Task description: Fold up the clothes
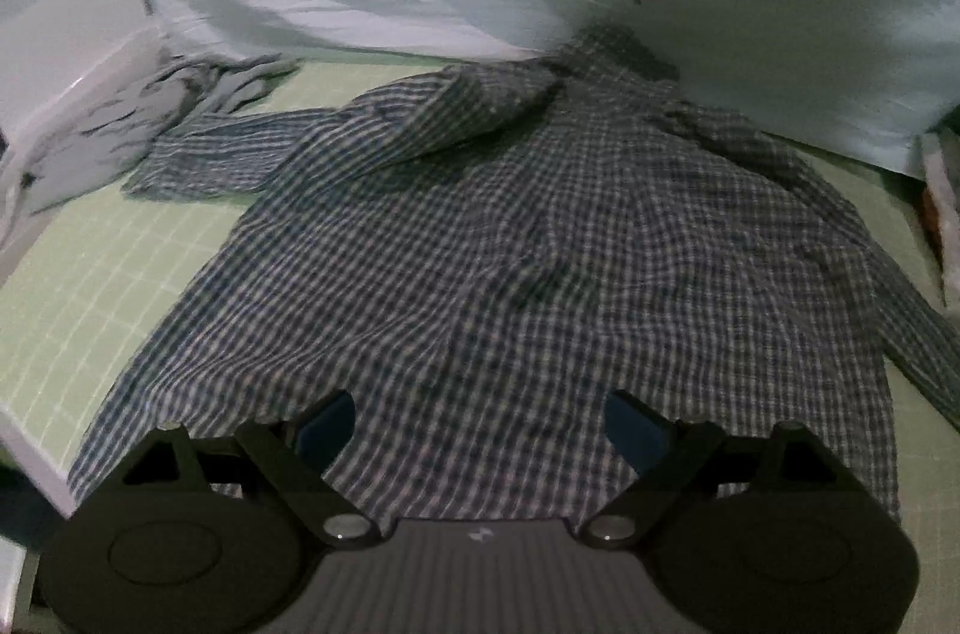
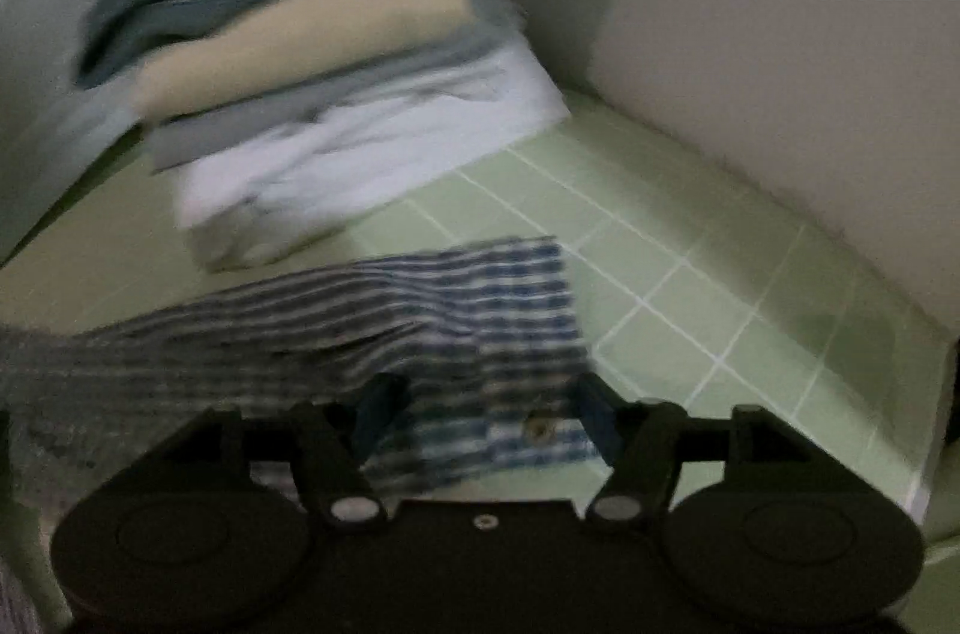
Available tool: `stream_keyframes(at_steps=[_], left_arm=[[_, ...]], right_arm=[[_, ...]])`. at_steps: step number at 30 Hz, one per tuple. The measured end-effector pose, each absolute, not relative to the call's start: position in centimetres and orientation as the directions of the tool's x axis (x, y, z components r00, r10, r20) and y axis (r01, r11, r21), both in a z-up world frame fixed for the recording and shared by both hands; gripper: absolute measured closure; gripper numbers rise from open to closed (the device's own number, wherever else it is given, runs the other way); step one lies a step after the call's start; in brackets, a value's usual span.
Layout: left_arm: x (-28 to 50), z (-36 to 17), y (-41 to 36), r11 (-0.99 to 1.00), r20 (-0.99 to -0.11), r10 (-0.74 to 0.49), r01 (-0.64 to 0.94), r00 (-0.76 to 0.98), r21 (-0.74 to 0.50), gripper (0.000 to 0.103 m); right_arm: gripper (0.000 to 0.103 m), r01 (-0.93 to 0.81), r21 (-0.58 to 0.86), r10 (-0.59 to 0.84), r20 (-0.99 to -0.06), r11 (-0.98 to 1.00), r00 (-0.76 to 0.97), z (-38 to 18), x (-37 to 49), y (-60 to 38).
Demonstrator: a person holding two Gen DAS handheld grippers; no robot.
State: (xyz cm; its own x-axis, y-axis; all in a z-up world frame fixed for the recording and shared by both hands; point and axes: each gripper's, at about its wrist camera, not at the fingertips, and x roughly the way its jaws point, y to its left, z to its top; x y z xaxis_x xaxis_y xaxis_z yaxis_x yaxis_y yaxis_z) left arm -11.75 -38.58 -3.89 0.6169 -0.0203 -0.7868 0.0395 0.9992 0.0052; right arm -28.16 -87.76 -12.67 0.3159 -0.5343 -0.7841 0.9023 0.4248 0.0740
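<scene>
Left wrist: checked shirt point(image 1: 510, 244) spread on green mat point(image 1: 78, 286).

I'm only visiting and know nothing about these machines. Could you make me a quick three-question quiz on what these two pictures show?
1. True or false: the checked shirt lies spread on the green mat.
2. What sits behind the shirt cuff in the right wrist view: A) folded stack, B) basket, C) shoes?
3. How do the jaws of the left gripper and right gripper stand?

Key: 1 true. 2 A. 3 Open, both.
</scene>
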Motion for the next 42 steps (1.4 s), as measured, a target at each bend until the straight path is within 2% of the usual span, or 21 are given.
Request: stream_keyframes(at_steps=[4, 10, 15, 16, 20, 22, 27, 34, 38, 42], left_arm=[[-12.8, -3.5, -38.0, 1.000, -0.783, 0.023, -0.011, 0.622, 0.021, 0.013], [-13.4, -3.2, -36.8, 0.997, -0.787, 0.065, -0.066, 0.614, 0.031, 0.013], [-13.5, -2.7, -35.1, 0.996, -0.784, 0.084, -0.077, 0.615, 0.047, 0.012], [-13.5, -2.5, -34.6, 0.996, -0.782, 0.086, -0.079, 0.618, 0.047, 0.012], [-12.8, -2.3, -31.9, 0.995, -0.776, 0.090, -0.094, 0.624, 0.040, 0.010], [-11.8, -2.4, -30.2, 0.995, -0.774, 0.085, -0.100, 0.627, 0.027, 0.010], [-9.0, -2.8, -25.3, 0.998, -0.764, 0.052, -0.070, 0.643, 0.009, 0.009], [-4.2, -3.7, -16.6, 1.000, -0.760, 0.001, -0.015, 0.650, -0.012, 0.007], [-0.9, -4.6, -12.2, 1.000, -0.758, -0.009, 0.018, 0.652, 0.003, 0.007], [3.4, -5.4, -7.9, 0.999, -0.765, 0.010, -0.032, 0.644, -0.014, 0.007]], right_arm=[[0.052, 0.886, 0.024, -0.554, -0.772, 0.462, 0.310, -13.4, -28.0, -88.9], [0.054, 0.897, 0.005, -0.587, -0.754, 0.441, 0.293, -13.5, -27.9, -91.7], [0.047, 0.899, -0.064, -0.619, -0.746, 0.433, 0.245, -13.6, -26.7, -91.9], [0.042, 0.896, -0.077, -0.619, -0.748, 0.437, 0.238, -13.5, -26.5, -91.4], [0.009, 0.869, -0.069, -0.618, -0.731, 0.489, 0.290, -12.6, -25.6, -86.9], [0.002, 0.832, -0.034, -0.590, -0.721, 0.553, 0.363, -12.0, -25.0, -83.4], [0.000, 0.689, 0.092, -0.427, -0.724, 0.718, 0.542, -11.7, -22.4, -72.5], [0.000, 0.517, 0.091, -0.302, -0.721, 0.851, 0.624, -12.3, -16.8, -56.1], [0.000, 0.518, 0.067, -0.297, -0.753, 0.853, 0.587, -13.8, -14.2, -50.7], [0.000, 0.586, 0.034, -0.345, -0.780, 0.810, 0.522, -15.2, -12.6, -48.3]])
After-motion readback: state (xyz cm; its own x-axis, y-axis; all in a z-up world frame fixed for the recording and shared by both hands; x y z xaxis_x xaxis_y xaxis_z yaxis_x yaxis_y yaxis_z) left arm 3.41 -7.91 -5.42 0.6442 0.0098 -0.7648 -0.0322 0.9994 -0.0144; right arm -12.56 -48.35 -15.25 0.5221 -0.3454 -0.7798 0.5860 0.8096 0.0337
